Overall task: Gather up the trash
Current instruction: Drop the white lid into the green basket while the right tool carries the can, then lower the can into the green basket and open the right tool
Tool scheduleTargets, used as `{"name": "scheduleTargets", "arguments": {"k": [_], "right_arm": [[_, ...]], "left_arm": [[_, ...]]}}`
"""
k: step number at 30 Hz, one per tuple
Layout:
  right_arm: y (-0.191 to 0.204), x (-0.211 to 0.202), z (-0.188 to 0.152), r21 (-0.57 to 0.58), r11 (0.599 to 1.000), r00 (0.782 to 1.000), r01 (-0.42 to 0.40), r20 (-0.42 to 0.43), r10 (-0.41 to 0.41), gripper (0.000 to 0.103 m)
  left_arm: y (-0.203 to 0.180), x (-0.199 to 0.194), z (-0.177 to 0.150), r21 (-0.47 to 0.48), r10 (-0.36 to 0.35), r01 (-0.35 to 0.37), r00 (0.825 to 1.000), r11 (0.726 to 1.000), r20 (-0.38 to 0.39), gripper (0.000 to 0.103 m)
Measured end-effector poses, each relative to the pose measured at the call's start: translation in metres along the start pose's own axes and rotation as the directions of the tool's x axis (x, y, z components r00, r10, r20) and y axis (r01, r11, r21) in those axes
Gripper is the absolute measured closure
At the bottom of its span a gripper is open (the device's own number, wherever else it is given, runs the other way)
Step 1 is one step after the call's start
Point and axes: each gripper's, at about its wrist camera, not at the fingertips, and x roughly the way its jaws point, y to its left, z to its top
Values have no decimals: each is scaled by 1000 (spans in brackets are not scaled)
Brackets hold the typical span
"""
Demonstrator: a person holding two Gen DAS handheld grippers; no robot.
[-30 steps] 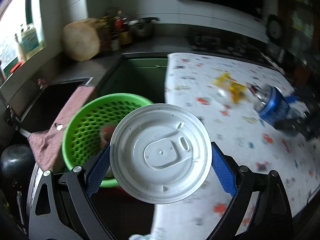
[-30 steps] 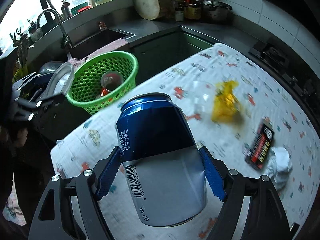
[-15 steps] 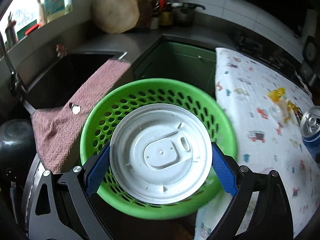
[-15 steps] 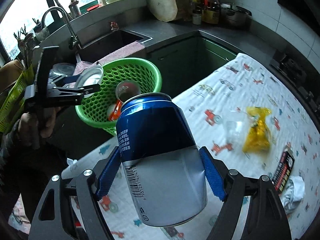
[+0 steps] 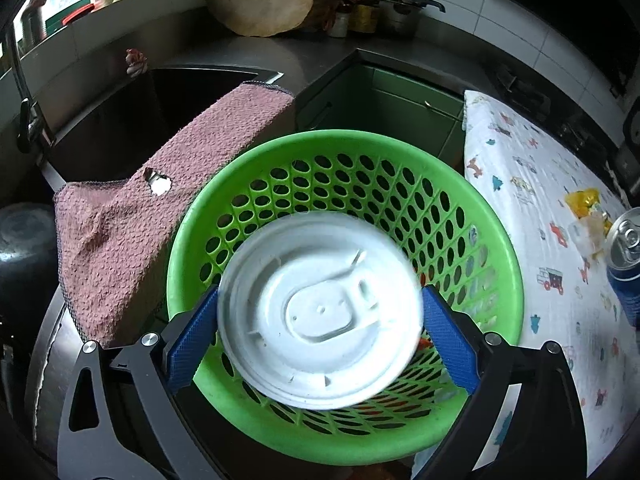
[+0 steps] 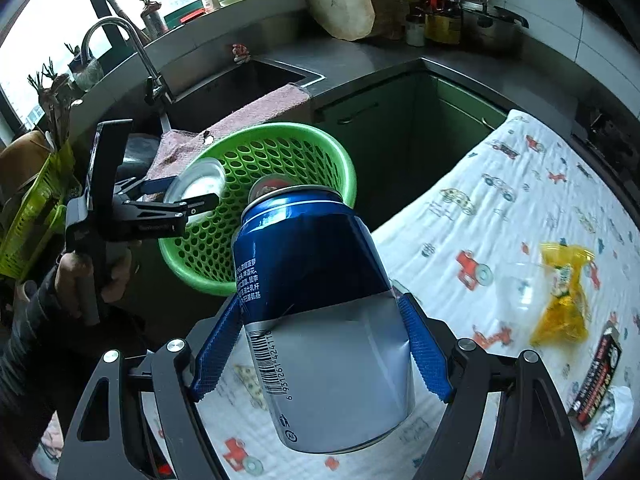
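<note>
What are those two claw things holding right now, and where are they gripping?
Right gripper clamps the blue can by its sides. Left gripper is opening, its jaws parting from the white lid above the green basket.

The left gripper (image 5: pixel 320 332) points steeply downward, its jaws opening, the blue fingers (image 5: pixel 188 340) spread wide to either side of a white lid (image 5: pixel 320 312). A hand (image 6: pixel 96 276) in a dark sleeve grips its handle. The right gripper (image 6: pixel 320 348) also tilts downward, blue fingers (image 6: pixel 424 356) pressed against a blue can (image 6: pixel 316 300)
</note>
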Motion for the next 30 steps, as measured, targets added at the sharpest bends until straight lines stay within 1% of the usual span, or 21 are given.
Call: {"name": "scheduleTargets", "arguments": {"k": [8,16,23,30], "right_arm": [[8,17,11,-3,1000,1000,-25,-7,25,27],[17,31,29,13,999,999,-37,4,37,27],[28,57,50,55,997,999,-47,19,46,27],[43,81,66,88,994,997,-67,44,64,27]], "left_arm": [[7,-2,-5,-15,9,-9,1000,1000,-1,6],[17,-28,-16,-32,16,-15,999,999,37,6],[26,-46,-30,-56,30,-28,999,998,38,6],[31,-60,-43,-58,53,-50,997,997,51,6]]}}
